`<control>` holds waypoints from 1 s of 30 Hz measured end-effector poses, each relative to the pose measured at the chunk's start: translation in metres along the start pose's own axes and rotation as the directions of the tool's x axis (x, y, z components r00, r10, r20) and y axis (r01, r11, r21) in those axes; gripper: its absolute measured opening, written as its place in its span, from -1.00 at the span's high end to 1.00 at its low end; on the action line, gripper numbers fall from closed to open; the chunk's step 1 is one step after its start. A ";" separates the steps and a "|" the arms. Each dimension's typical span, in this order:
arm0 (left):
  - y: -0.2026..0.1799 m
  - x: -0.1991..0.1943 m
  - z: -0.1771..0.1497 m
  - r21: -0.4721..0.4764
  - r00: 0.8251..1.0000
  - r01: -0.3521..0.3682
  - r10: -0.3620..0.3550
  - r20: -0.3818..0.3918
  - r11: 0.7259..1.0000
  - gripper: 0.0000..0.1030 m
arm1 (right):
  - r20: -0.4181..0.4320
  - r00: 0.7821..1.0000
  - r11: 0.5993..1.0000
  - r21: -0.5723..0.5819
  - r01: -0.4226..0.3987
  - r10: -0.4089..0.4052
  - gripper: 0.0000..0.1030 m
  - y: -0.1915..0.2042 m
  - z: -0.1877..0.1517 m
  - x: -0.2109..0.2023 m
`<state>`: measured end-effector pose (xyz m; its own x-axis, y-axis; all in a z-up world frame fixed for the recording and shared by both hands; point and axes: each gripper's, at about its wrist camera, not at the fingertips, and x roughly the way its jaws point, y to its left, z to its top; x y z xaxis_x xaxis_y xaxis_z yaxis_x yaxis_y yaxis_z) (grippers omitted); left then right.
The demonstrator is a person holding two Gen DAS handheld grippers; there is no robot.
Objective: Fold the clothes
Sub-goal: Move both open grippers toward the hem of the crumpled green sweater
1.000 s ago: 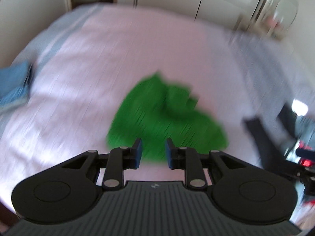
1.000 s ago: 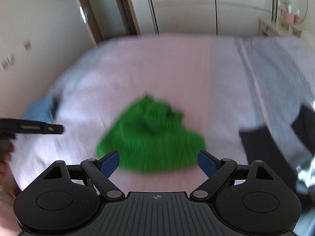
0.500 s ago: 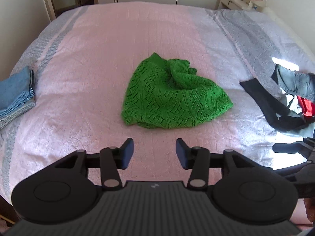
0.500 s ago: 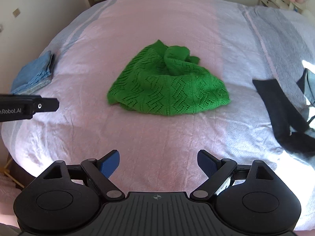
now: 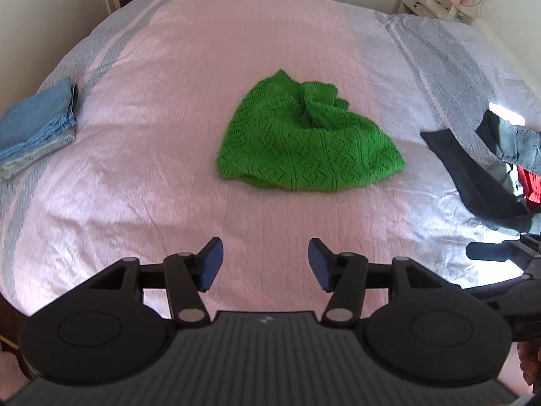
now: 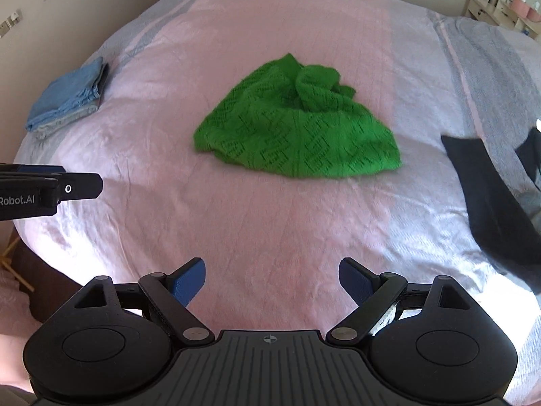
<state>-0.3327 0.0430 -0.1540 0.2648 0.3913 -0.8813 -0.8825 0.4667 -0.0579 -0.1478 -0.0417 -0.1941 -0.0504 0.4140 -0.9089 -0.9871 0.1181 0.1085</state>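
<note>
Green knit garment between folded jeans and dark clothes.

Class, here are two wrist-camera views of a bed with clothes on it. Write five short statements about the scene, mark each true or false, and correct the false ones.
1. The green knitted garment lies crumpled in the middle of the bed. True.
2. The left hand-held gripper is shut on the green garment. False: it is open and holds nothing, short of the garment.
3. A folded stack of blue clothes sits near the bed's left edge. True.
4. The right hand-held gripper is open and empty. True.
5. The dark garment lies on top of the green one. False: it lies apart, at the right side of the bed.
</note>
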 end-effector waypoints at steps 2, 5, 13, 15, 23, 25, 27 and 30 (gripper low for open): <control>-0.009 0.002 -0.010 -0.003 1.000 0.004 -0.004 -0.008 1.000 -0.04 | -0.005 1.000 1.000 -0.007 0.004 -0.004 -0.72 -0.006 -0.008 0.001; -0.021 0.004 -0.025 -0.010 1.000 -0.002 0.001 -0.028 1.000 -0.04 | -0.013 1.000 1.000 -0.023 0.005 -0.006 -0.72 -0.012 -0.018 0.004; -0.034 0.002 -0.036 -0.014 0.999 -0.033 0.032 -0.044 0.999 -0.05 | -0.011 1.000 0.999 -0.032 -0.017 0.017 -0.72 -0.024 -0.027 0.001; -0.034 0.001 -0.035 -0.015 0.998 -0.040 0.039 -0.040 0.999 -0.09 | -0.006 1.000 0.999 -0.033 -0.021 0.021 -0.72 -0.026 -0.025 0.002; -0.017 0.015 -0.024 -0.026 0.996 -0.057 0.055 -0.076 0.998 -0.11 | -0.030 0.999 0.999 -0.020 -0.029 0.029 -0.72 -0.023 -0.009 0.018; -0.010 0.022 -0.018 -0.026 0.995 -0.055 0.052 -0.085 0.998 -0.11 | -0.038 0.999 1.000 -0.017 -0.025 0.024 -0.72 -0.020 -0.002 0.025; -0.004 0.030 -0.011 -0.022 0.994 -0.050 0.048 -0.097 0.999 -0.11 | -0.046 0.999 1.000 -0.011 -0.019 0.018 -0.72 -0.018 0.004 0.031; 0.006 0.042 0.002 -0.007 0.994 -0.035 0.034 -0.105 0.999 -0.11 | -0.056 0.998 1.000 0.009 -0.004 0.004 -0.72 -0.015 0.017 0.040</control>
<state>-0.3261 0.0638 -0.1906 0.1926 0.3210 -0.9273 -0.8940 0.4471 -0.0309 -0.1328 -0.0115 -0.2257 -0.0628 0.3634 -0.9295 -0.9855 0.1246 0.1153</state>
